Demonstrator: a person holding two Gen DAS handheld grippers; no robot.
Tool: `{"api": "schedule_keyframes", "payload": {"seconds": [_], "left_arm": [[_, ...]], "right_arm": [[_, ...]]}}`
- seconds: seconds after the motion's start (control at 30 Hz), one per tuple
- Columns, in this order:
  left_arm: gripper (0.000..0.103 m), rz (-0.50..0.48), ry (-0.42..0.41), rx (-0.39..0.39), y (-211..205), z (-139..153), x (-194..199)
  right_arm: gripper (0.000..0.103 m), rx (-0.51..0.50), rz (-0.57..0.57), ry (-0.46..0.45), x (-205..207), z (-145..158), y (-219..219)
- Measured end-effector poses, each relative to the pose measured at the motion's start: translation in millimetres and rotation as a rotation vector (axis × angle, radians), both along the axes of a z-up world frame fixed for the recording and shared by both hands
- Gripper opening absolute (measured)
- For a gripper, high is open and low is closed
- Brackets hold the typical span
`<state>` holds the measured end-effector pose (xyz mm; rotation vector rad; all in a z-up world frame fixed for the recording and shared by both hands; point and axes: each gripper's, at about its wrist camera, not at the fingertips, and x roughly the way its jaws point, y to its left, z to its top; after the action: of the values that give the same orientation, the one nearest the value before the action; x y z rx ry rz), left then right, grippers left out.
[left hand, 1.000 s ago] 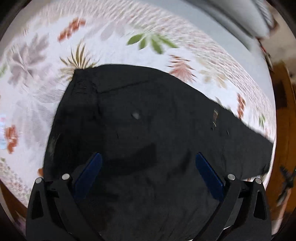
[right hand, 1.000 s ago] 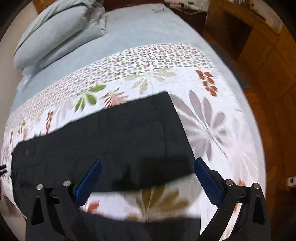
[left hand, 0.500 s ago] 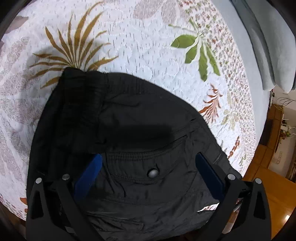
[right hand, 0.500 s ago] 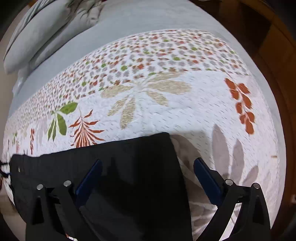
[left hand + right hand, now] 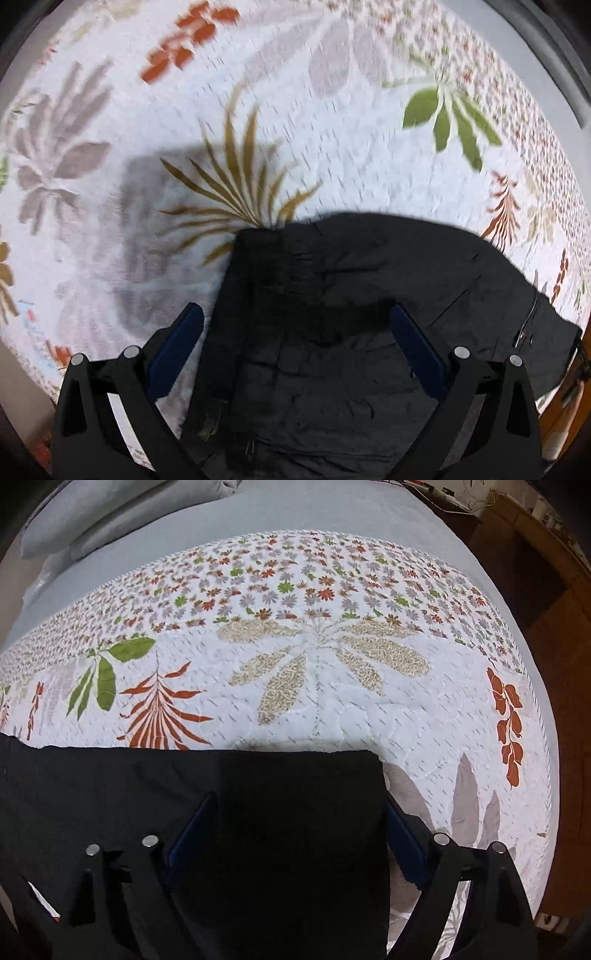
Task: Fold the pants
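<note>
Black pants (image 5: 332, 314) lie flat on a white floral quilt (image 5: 295, 129). In the left wrist view their waistband end is below me, its corner near a brown leaf print. My left gripper (image 5: 295, 332) is open and straddles that waistband edge: the left finger over quilt, the right over cloth. In the right wrist view the leg end of the pants (image 5: 258, 812) fills the lower frame, its hem corner at right. My right gripper (image 5: 295, 823) is open low over this end, with the hem edge beside the right finger.
The quilt (image 5: 314, 664) covers a grey bed (image 5: 295, 509). Grey pillows (image 5: 110, 513) lie at the far left. A wooden cabinet (image 5: 546, 572) and wooden floor are off the bed's right side.
My left gripper has drawn back and shifted left, so the waistband corner and more quilt show. My right gripper has moved down closer to the leg end, now straddling the hem.
</note>
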<state>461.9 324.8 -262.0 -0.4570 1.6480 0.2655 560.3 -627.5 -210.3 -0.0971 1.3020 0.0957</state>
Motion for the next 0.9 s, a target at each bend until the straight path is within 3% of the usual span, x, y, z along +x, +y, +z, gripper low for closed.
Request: {"api": "schedule_keyframes", "payload": {"seconds": [0.07,0.17,0.33,0.43,0.73,0.9], "left_arm": [[0.101,0.003,0.024,-0.049,-6,-12,0],[0.100,-0.070,0.006,-0.033,-23,-10,3],[0.100,-0.127,-0.019,-0.061,-40,1,3],[0.100,-0.196,-0.011,-0.007,-61,3,6],[0.094,-0.220,-0.088,0.068,-72,22,-10],[0.077,-0.212,-0.125,0.104,-73,35,-33]], "right_arm": [[0.086,-0.002,0.004,-0.012,-1,0,2],[0.075,-0.027,0.033,-0.031,-8,0,7],[0.030,-0.029,0.089,-0.053,-13,8,20],[0.019,-0.084,0.135,-0.071,-18,10,35],[0.013,-0.070,0.175,-0.175,-47,49,41],[0.013,-0.036,0.199,-0.254,-74,83,41]]}}
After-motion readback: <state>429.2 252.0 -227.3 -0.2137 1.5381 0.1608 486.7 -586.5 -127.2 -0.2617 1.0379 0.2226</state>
